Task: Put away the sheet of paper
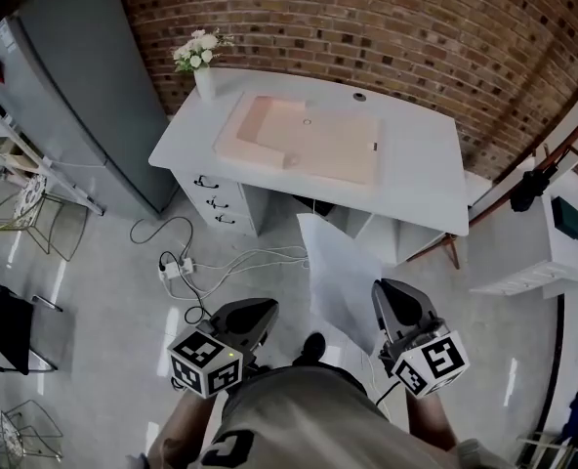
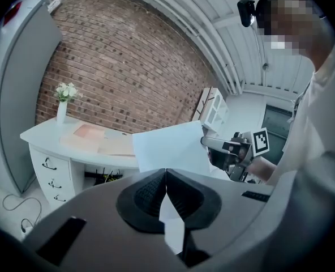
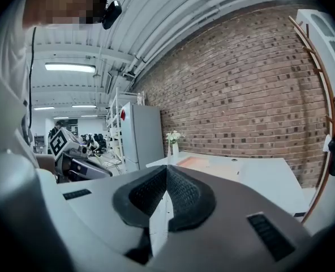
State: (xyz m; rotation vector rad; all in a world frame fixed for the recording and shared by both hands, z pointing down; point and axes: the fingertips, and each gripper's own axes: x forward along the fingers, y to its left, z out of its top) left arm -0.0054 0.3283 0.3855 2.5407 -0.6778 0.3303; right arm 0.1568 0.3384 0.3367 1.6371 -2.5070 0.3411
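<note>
Well short of the white tabletop (image 1: 416,169), the right gripper (image 1: 389,293) had its fingers clamped on one edge of the sheet of paper (image 1: 338,277), apparently to carry it there, while the left gripper (image 1: 262,311), farther from the tabletop, had its fingers pressed together on nothing.

A plain white rectangular sheet of paper (image 1: 340,277) is hanging in the air in front of the white desk (image 1: 416,164), apart from it. It is looking smooth and unfolded, bowing only slightly. The right gripper (image 1: 385,293) is pinching it at one edge, jaws pressing together on it, and the sheet is reaching out from there toward the desk. In the right gripper view it is showing only as a thin pale edge between the pads.
</note>
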